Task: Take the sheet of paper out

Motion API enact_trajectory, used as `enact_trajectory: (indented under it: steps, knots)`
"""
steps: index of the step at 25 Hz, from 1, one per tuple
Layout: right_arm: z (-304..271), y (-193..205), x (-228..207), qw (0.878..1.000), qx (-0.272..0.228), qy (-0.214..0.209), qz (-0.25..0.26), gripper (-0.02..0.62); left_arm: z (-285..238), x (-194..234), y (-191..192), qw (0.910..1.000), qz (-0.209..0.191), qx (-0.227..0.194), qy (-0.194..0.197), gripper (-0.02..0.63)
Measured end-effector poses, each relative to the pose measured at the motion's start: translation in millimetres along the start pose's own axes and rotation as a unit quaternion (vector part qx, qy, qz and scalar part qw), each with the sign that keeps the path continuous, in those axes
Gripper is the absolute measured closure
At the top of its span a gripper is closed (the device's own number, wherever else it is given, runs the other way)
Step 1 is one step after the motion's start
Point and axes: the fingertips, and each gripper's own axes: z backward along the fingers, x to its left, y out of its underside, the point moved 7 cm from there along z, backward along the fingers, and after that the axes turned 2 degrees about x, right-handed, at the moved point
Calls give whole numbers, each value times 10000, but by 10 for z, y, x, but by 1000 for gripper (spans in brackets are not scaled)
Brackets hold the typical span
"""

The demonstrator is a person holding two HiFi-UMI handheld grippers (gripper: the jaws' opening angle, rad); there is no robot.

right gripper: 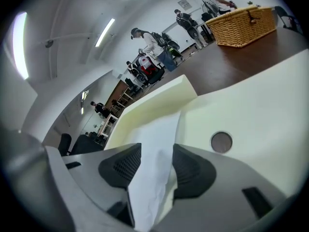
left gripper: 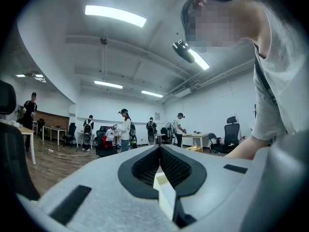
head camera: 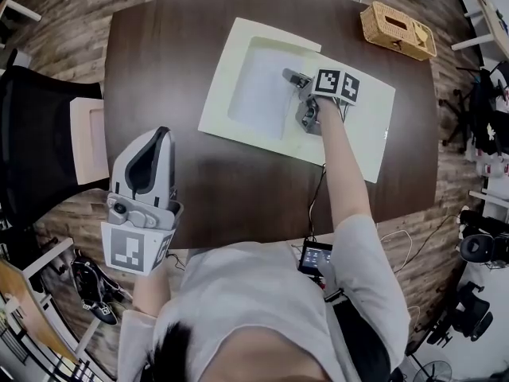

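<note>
Sheet of paper (right gripper: 161, 129) between the right hand-held gripper's (right gripper: 156, 149) parted jaws

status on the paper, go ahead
Right tongs open, sheet of paper loose between them. Left tongs shut, empty. Nothing in the way.

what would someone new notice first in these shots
A big cream folder lies open in the middle of the dark table, with a white sheet of paper on it. The right gripper is down over it, jaws apart with the sheet's edge between them. A wicker basket sits at the table's far right corner.
</note>
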Motion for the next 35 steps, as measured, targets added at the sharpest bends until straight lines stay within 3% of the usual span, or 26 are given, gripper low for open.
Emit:
enact_trajectory:
  steps: [15,16,19,28,35]
  knots:
    - [-98,501,353,9919,802,-970,-146,434,-47,-16,-10,9999,31,-47,153,598]
    - [-124,525,380,9919,825,-958,-112,447,-33,-12,-9,9999,34,-45,137,598]
    - [-145,549,401,9944,785,-702,41,566,16,5,-24,10000,20,-51,73,598]
    - [96,494,272,9971,655,-257,300,580,135,1,-65,9999,-41,-105,-43,598]
    - [463,519,30,9989,443,-4,156,580,159,-105,-109,9998,-88,-188,66,598]
